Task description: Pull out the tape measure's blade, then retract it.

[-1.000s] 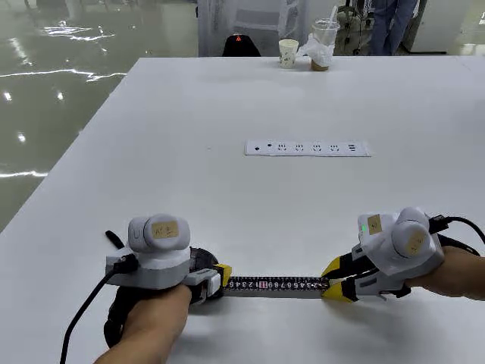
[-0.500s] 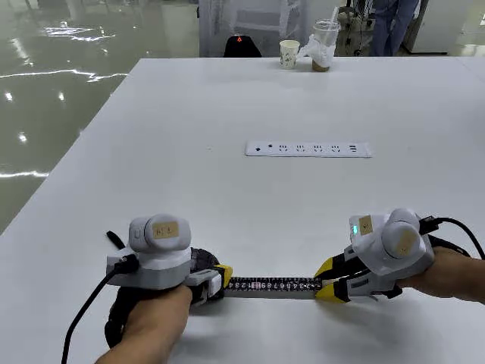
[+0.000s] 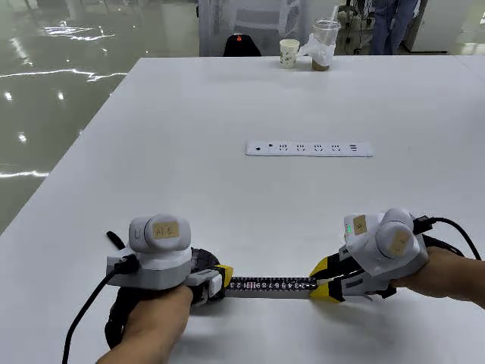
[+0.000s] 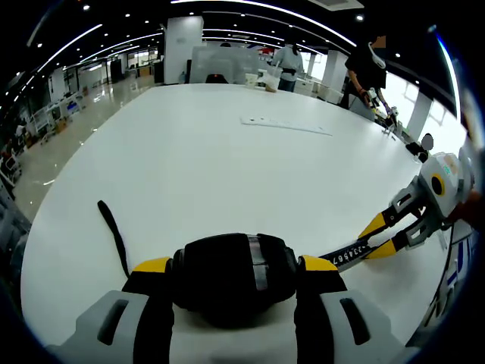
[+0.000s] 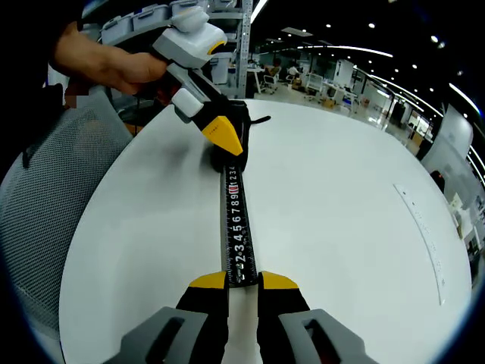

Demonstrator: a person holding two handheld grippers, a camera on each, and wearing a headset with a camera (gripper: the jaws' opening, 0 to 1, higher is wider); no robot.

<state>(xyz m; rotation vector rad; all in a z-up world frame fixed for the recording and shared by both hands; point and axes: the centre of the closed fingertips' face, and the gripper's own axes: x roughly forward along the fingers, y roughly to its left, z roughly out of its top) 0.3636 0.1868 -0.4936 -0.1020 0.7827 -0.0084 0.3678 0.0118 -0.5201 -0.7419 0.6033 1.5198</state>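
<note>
A black tape measure case (image 4: 233,274) sits on the white table (image 3: 250,197), with my left gripper (image 4: 236,264) shut on it. In the head view the case (image 3: 201,262) shows beside that gripper (image 3: 214,279) at the lower left. Its black blade (image 3: 271,284) with white numbers runs right along the table to my right gripper (image 3: 321,280), which is shut on the blade's tip. In the right gripper view the blade (image 5: 236,235) stretches from my right gripper (image 5: 243,281) to the case (image 5: 229,136). A black wrist strap (image 4: 112,231) trails from the case.
A white power strip (image 3: 308,149) lies flat at the table's middle. Paper cups (image 3: 289,53) and a plastic bag (image 3: 318,51) stand at the far edge. A grey mesh chair (image 5: 45,220) is beside the table. Cables trail from both grippers.
My right gripper has moved left toward the case, still holding the tip, so the stretch of exposed blade is shorter. The left gripper and case have stayed put.
</note>
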